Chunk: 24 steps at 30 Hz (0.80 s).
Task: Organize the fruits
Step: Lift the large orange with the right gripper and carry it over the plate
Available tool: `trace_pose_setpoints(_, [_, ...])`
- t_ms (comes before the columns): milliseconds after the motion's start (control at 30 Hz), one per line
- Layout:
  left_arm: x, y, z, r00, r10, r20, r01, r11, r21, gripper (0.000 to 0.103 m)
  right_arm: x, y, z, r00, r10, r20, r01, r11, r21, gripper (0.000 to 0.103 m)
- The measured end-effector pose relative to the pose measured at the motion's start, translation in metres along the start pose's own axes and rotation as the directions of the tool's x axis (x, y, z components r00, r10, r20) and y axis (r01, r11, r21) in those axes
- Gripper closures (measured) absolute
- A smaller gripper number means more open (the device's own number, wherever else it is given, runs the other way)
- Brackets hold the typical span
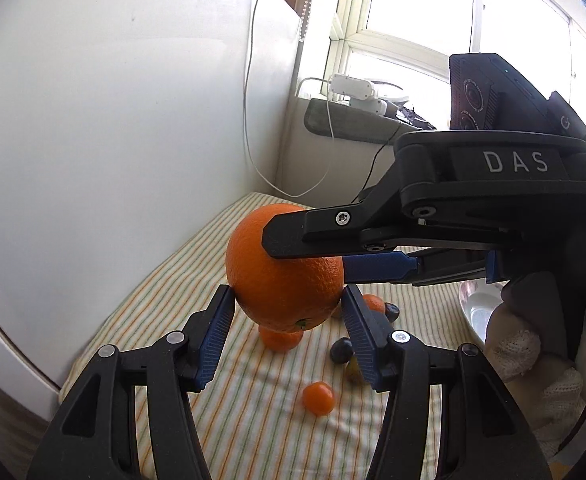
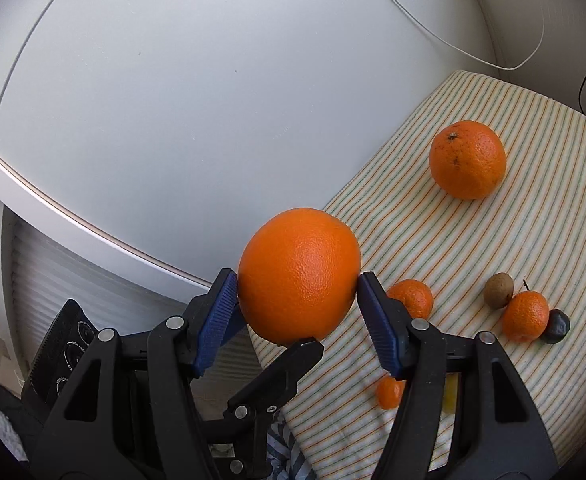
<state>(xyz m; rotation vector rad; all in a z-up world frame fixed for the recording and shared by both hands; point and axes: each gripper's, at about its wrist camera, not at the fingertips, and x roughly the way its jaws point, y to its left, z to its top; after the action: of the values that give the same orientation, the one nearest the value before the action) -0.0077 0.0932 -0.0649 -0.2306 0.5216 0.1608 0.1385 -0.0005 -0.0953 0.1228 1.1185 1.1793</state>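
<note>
Barely begun, judging by the spread on the striped cloth (image 2: 493, 240). Nearest, a tiny orange fruit (image 2: 389, 392) lying loose, with a mandarin (image 2: 409, 298) just beyond it. Further right, a small cluster: a brown round fruit (image 2: 498, 290) touching a second mandarin (image 2: 525, 316), and a dark fruit (image 2: 557, 326) pressed against that mandarin's right side. Farthest back, alone and well apart from the rest, a second orange (image 2: 468, 159). At the right edge of the left wrist view, only a sliver of a shiny metal dish (image 1: 473, 308), no fruit in the part shown. So apparently nothing grouped or put away yet, and only one piece lifted: the big orange (image 1: 281, 280), held in the air above the near left part of the cloth. Looks like a hand-over. Left tongs (image 1: 287, 300) opened wide, blue pads set against the lower flanks of the big orange, gripping from below. Right tongs (image 2: 297, 286) opened about as wide, pads pressed on the fruit's left and right at its broadest, reaching in from the right and crossing over the left pair. Both pairs closed onto the same fruit, neither let go. Likely to come: one release, then carrying the big orange to its place and the rest after it.
</note>
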Motion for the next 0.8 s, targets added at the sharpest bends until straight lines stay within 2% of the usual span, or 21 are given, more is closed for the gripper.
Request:
trace_pose_setpoints(200, [0.003, -0.043, -0.003, 0.997, -0.081, -0.018, 0.082, 0.995, 0.059, 0.048, -0.052, -0.021, -0.021, 0.997, -0.046, 0.060, 0.043, 0.998, 0.049, 0.038])
trace_pose_setpoints(400, [0.014, -0.095, -0.002, 0.984, -0.170, -0.048, 0.175, 0.978, 0.117, 0.048, -0.105, -0.056, -0.046, 0.988, -0.087, 0.128, 0.071, 0.989, 0.130, 0.038])
trace_pose_setpoints(700, [0.047, -0.160, -0.002, 0.951, -0.278, -0.138, 0.300, 0.937, 0.179, 0.048, -0.179, -0.102, -0.083, 0.966, -0.171, 0.193, 0.120, 0.961, 0.250, 0.038])
trace_pose_setpoints(800, [0.057, -0.175, -0.004, 0.937, -0.301, -0.176, 0.333, 0.923, 0.192, 0.048, -0.192, -0.118, -0.091, 0.960, -0.193, 0.204, 0.130, 0.949, 0.289, 0.038])
